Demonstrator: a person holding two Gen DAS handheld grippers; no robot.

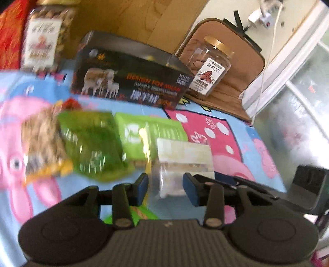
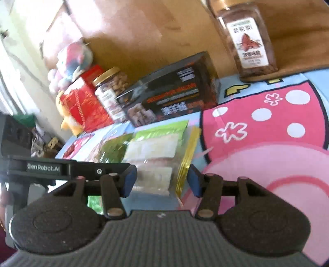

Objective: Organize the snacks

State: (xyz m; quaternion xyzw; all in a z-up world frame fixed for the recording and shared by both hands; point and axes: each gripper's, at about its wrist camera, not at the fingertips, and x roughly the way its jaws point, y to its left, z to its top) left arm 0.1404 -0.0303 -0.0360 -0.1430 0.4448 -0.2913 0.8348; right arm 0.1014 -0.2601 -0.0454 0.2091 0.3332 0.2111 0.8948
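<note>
Several snack bags lie in a row on the cartoon-print cloth [image 1: 226, 131]: a brown bag [image 1: 41, 139], two green bags [image 1: 92, 143] [image 1: 148, 131] and a clear bag of pale pieces [image 1: 183, 162]. My left gripper [image 1: 165, 188] is open, its blue pads on either side of the clear bag's near end. My right gripper [image 2: 161, 179] is open too, straddling the same clear bag [image 2: 153, 158], with a gold-edged bag [image 2: 188, 156] beside it. The left gripper's body [image 2: 61, 166] shows at the left of the right wrist view.
A black box [image 1: 131, 82] stands behind the bags. A gold-lidded nut jar [image 1: 209, 67] sits on a brown pad [image 1: 242, 78] at the right. Another nut jar [image 1: 45, 37] and a red box [image 2: 86, 100] stand at the left. A cardboard wall [image 1: 133, 18] is behind.
</note>
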